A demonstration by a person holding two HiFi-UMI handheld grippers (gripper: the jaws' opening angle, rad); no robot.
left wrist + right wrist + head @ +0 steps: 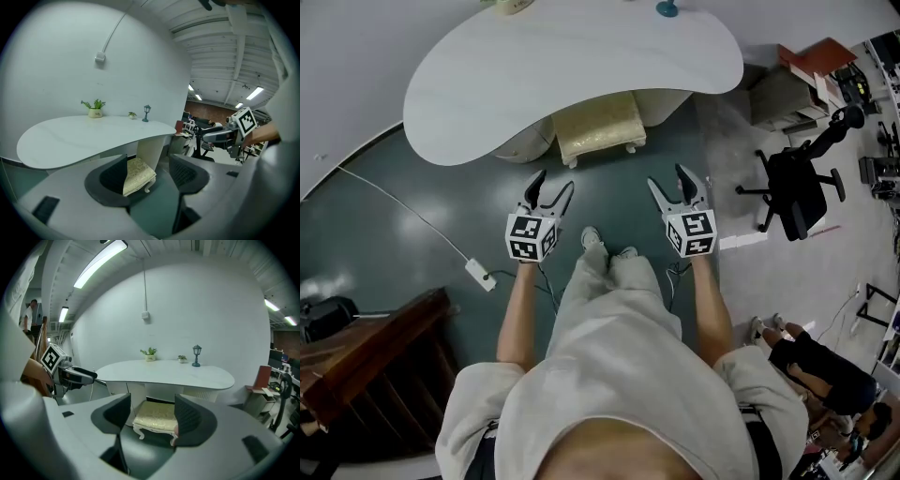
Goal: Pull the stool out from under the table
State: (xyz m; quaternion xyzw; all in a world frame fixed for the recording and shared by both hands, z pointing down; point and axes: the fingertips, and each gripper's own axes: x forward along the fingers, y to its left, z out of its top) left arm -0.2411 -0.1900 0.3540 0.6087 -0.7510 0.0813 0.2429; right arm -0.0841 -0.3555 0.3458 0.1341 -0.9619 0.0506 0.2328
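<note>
The left gripper (555,184) is holding its jaws wide apart and gripping nothing. The right gripper (667,178) is doing the same, its pads parted on air. Both are hovering side by side above the green floor (412,206), well apart from the stool (600,127) and aiming toward it, with the person's shoes (605,242) standing between them.

The white kidney-shaped table (581,56) is overhanging the stool's rear part, and the table's pale base (664,99) is flanking it closely on both sides. On the tabletop a potted plant (150,353), a smaller plant (182,358) and a little lamp-post figurine (197,356) are sitting along the wall side.

A white cable with a plug block (480,273) is lying on the floor to the left, near dark wooden furniture (380,361). A black office chair (797,192) is standing off to the right, and another person (816,370) is resting on the floor farther right.

The stool is sitting upright, partly tucked under the table, with its front edge showing past the tabletop. It is carrying a cream-gold patterned cushion on white carved legs.
</note>
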